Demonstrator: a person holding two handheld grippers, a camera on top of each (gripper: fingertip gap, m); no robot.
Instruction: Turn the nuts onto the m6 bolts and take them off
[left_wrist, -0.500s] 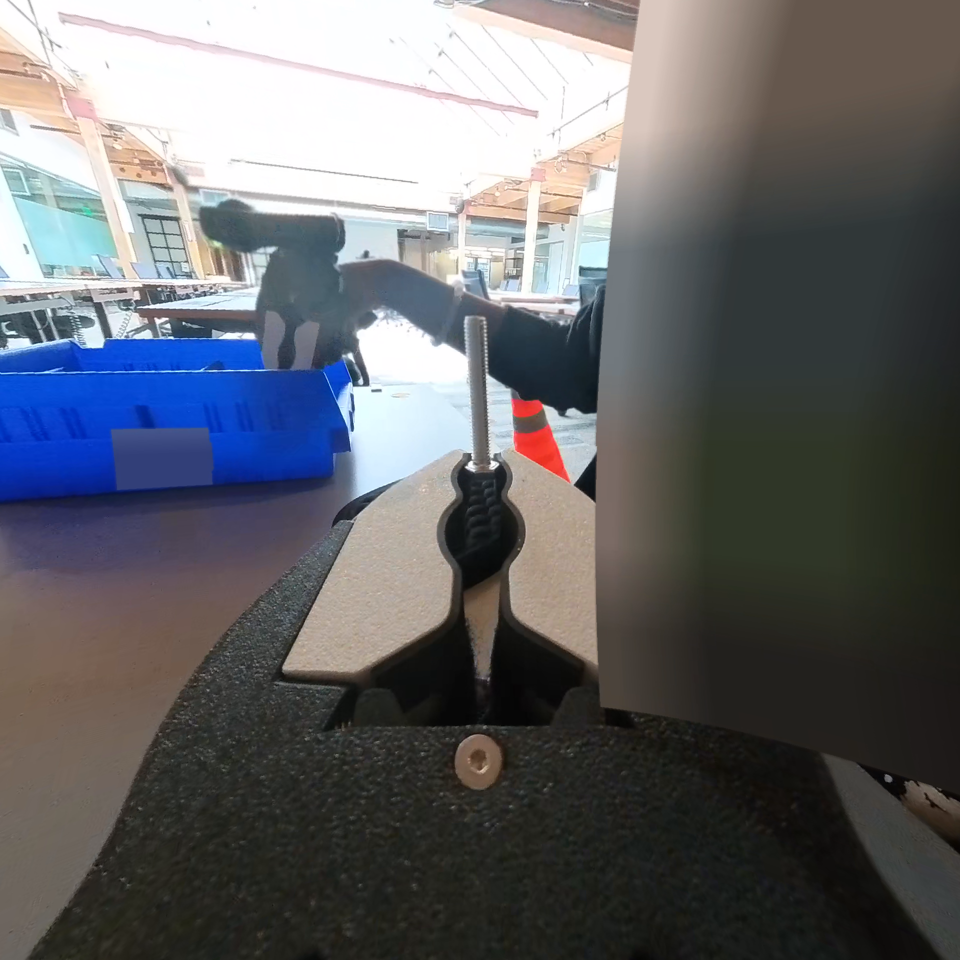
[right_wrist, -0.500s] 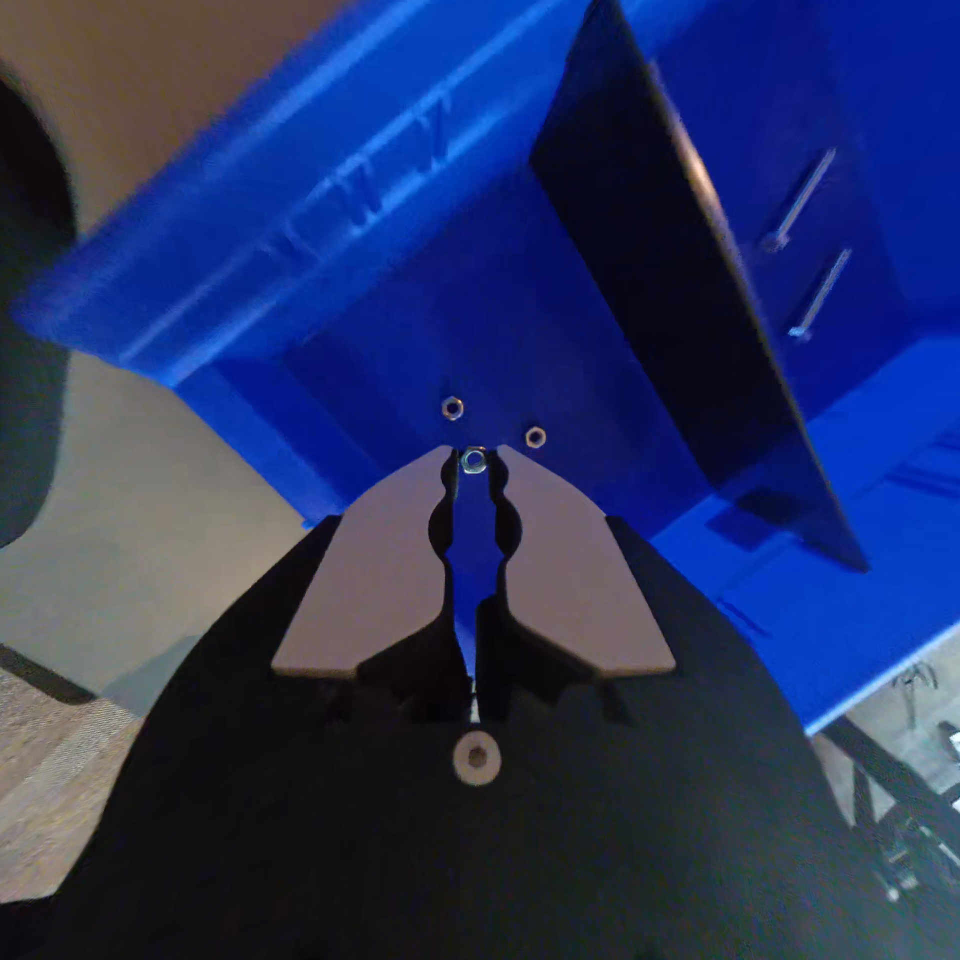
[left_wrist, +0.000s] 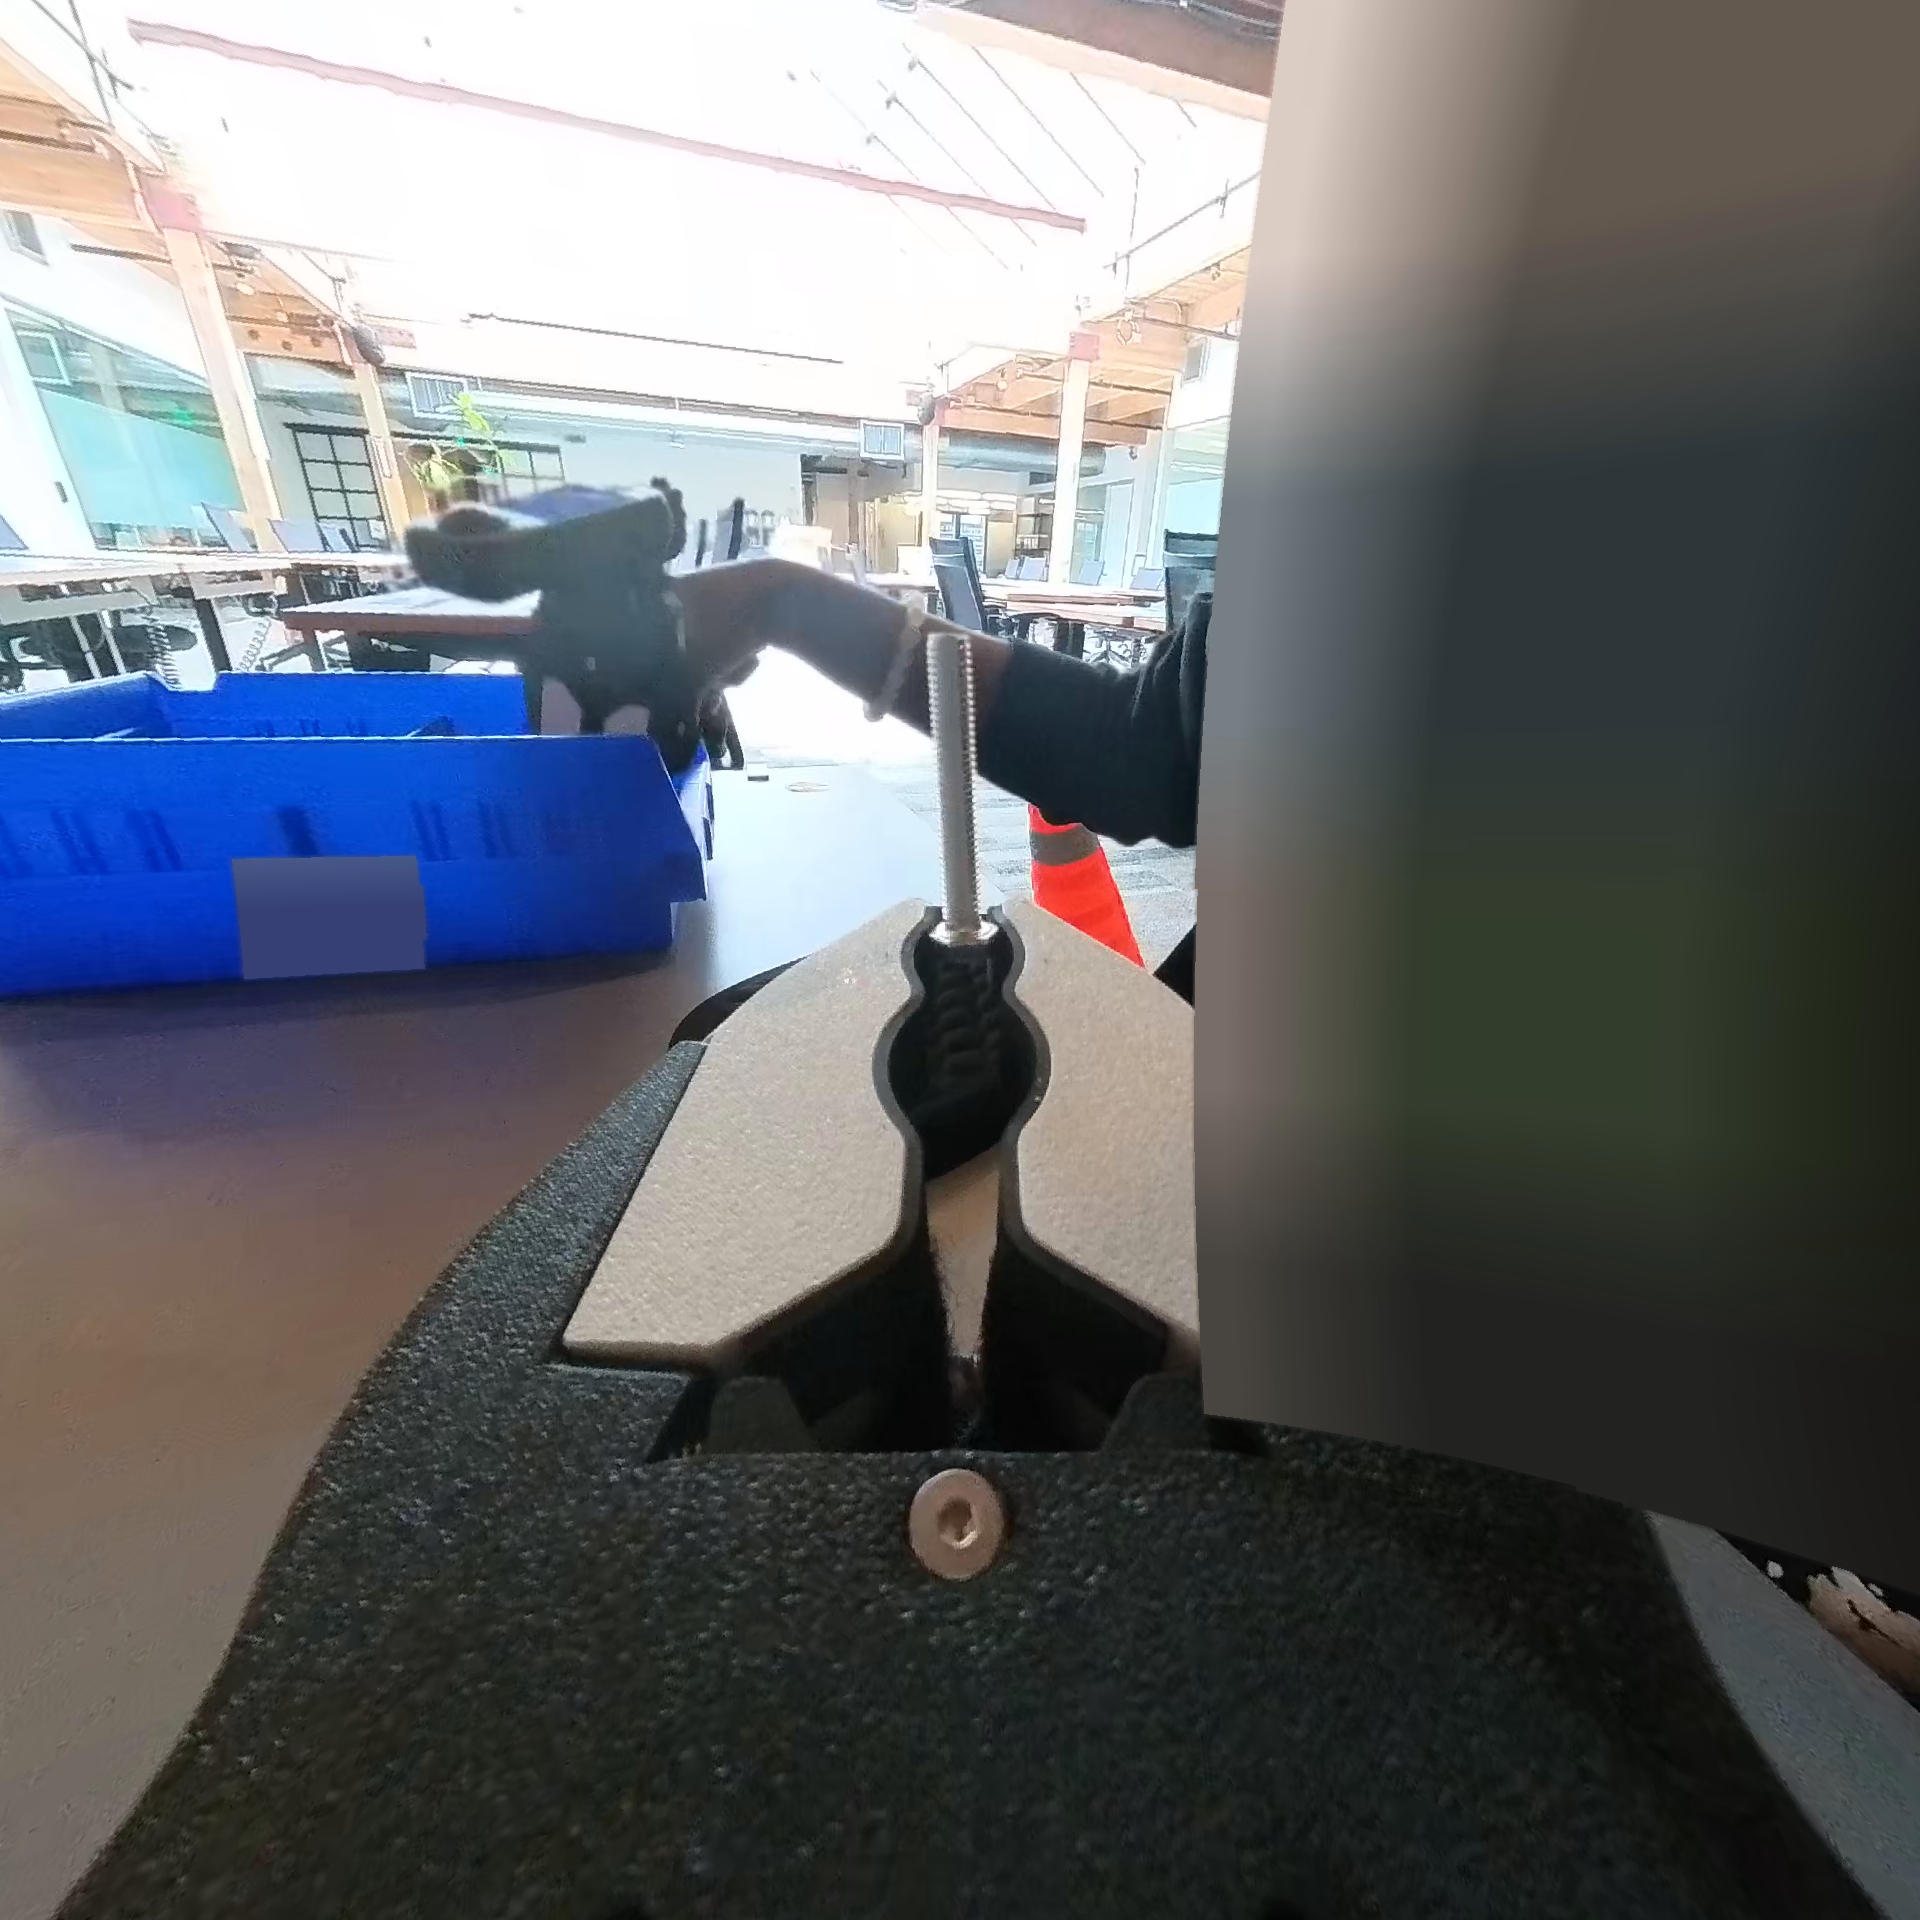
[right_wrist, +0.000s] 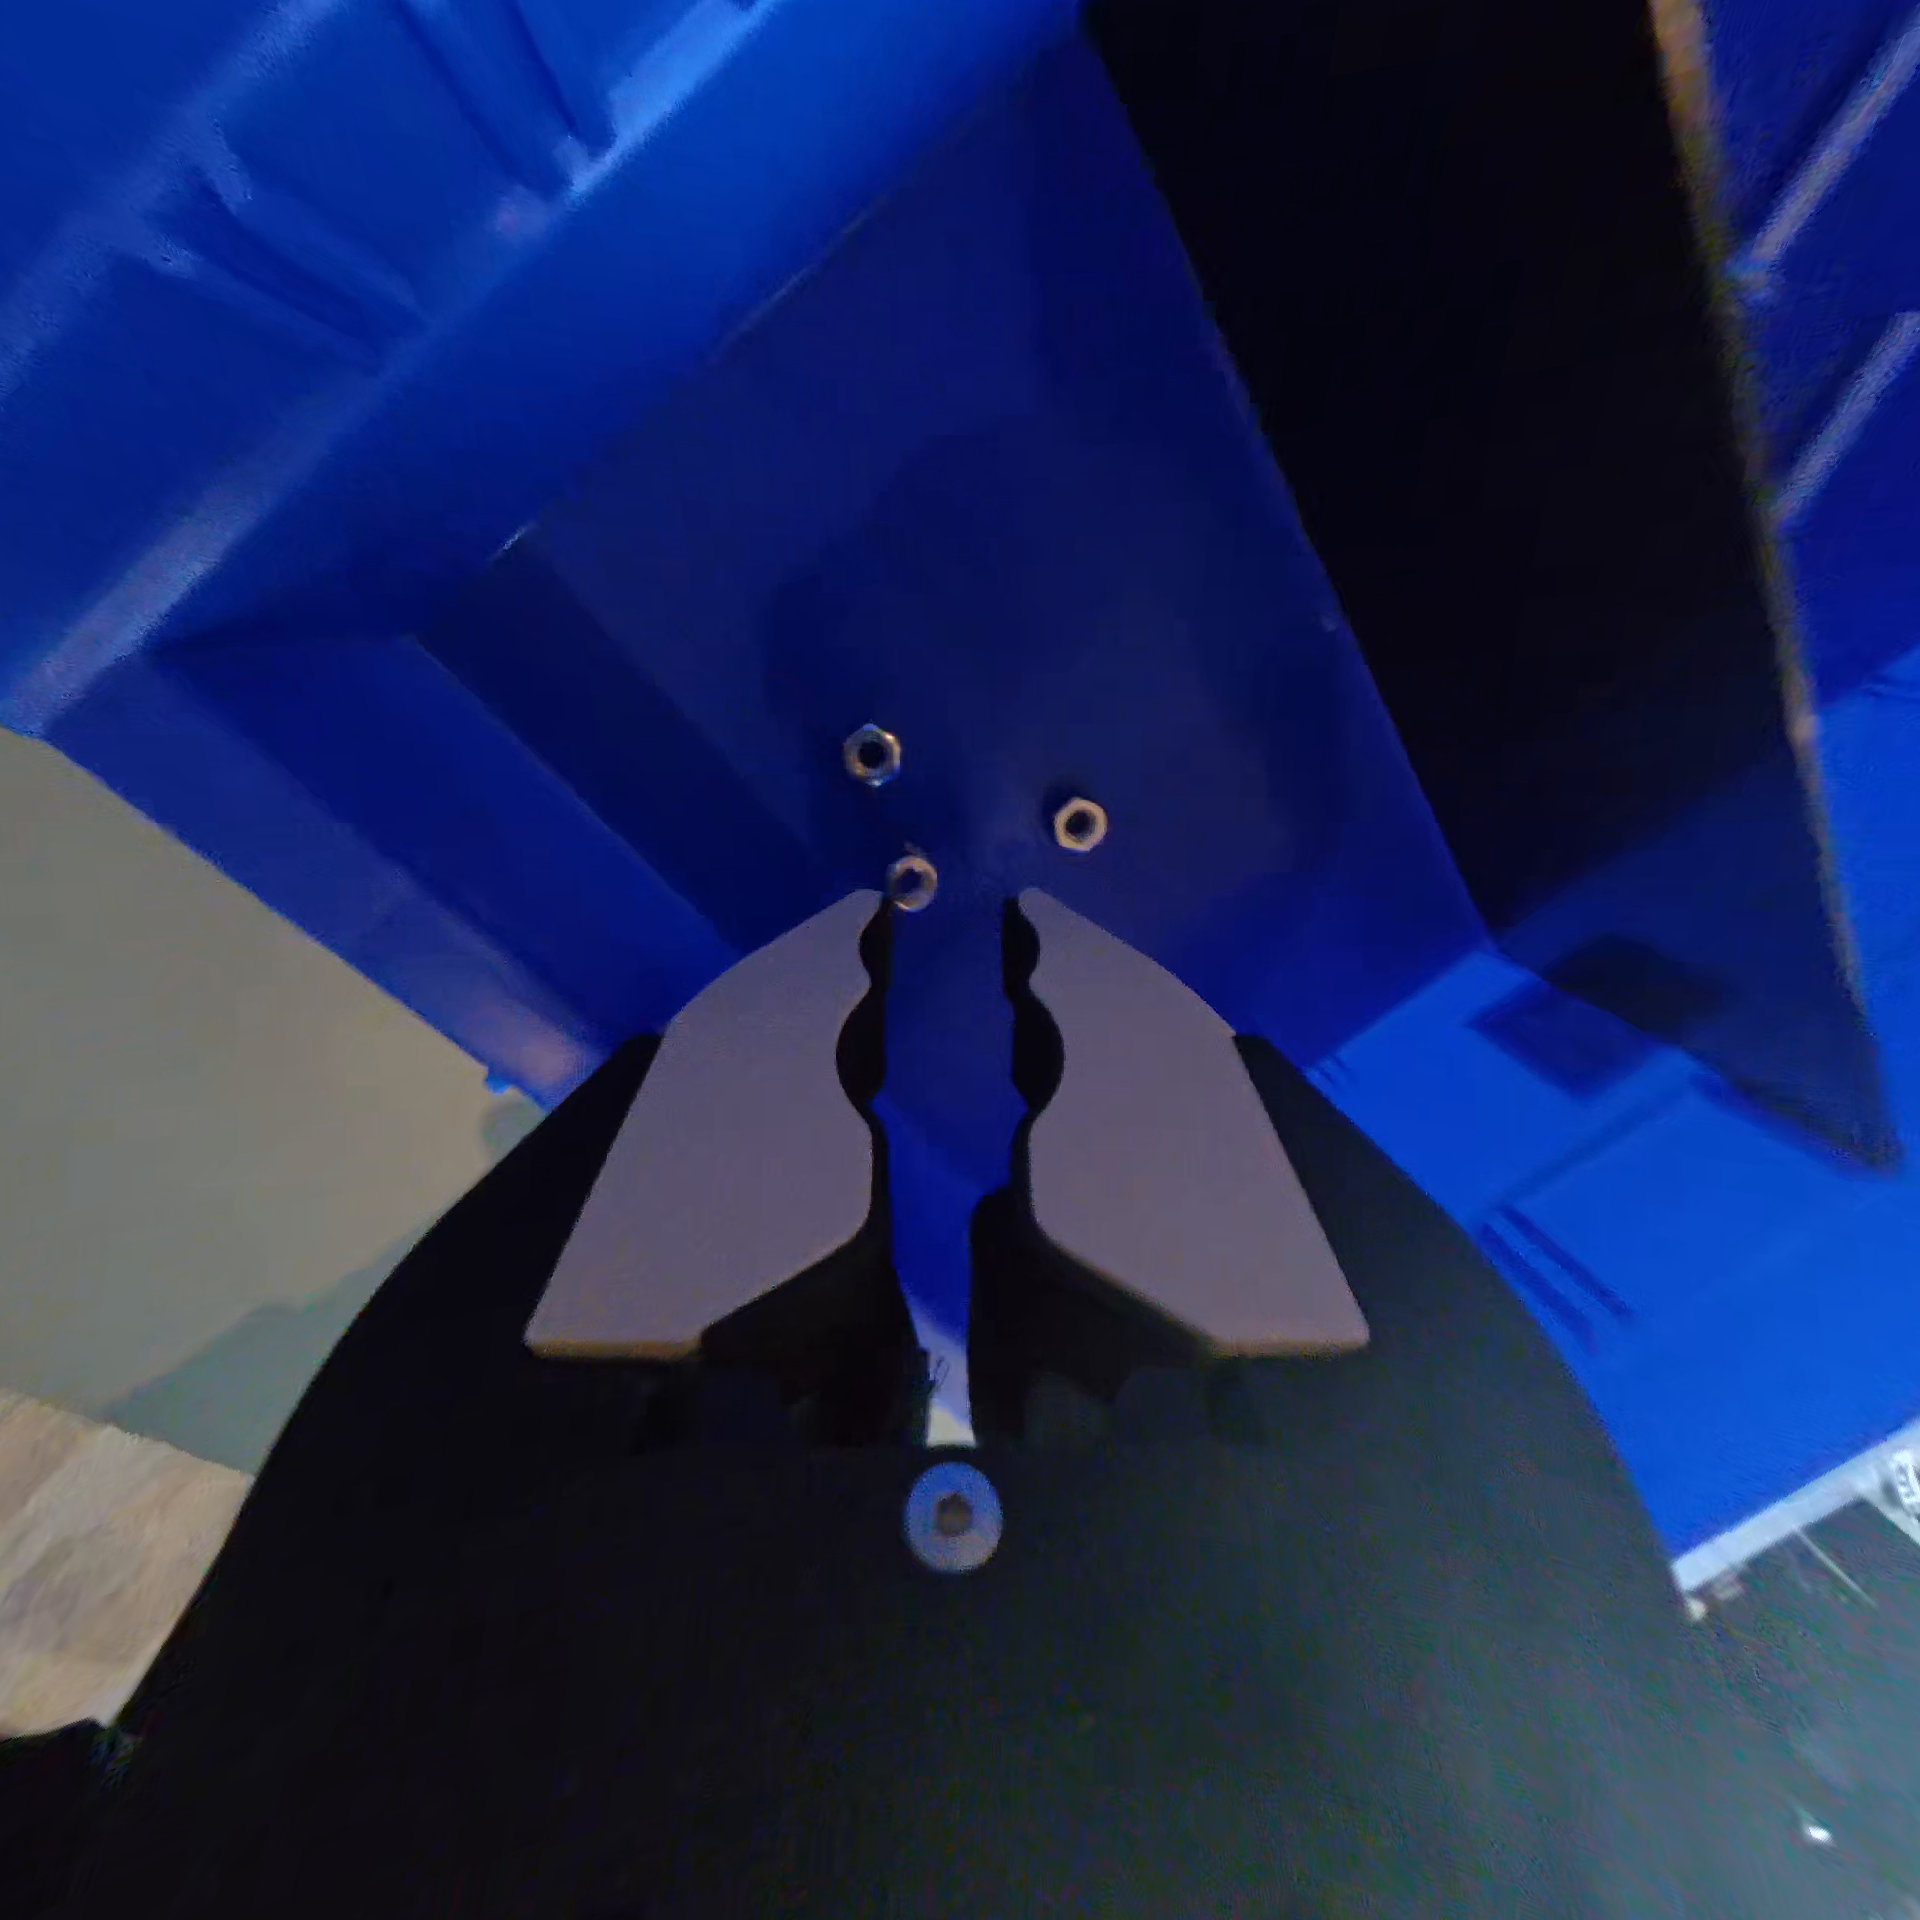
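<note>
My left gripper (left_wrist: 961, 914) is shut on the head of a silver bolt (left_wrist: 954, 779). The threaded shank sticks straight out past the fingertips, bare of any nut. My right gripper (right_wrist: 948, 904) is open inside a blue bin (right_wrist: 416, 416), low over its floor. Three silver nuts lie on that floor. One nut (right_wrist: 911, 881) lies just off the left fingertip, and the pads do not press it. The other two nuts (right_wrist: 871, 755) (right_wrist: 1078, 825) lie a little farther on. The left wrist view shows the right gripper (left_wrist: 613, 665) dipping into the blue bin (left_wrist: 312, 810).
A black divider (right_wrist: 1455, 468) walls off the nut compartment on the right. The bin stands on a grey-brown table (left_wrist: 260, 1195). An orange cone (left_wrist: 1081, 883) stands on the floor beyond the table. A person's sleeve (left_wrist: 1101, 727) reaches across behind the bolt. About 35 centimeters separates my left fingertips from my right.
My right jaws have opened. The nut that sat between the fingertips now lies free by the left tip. The right gripper has moved lower into the bin. The left gripper still holds the bolt.
</note>
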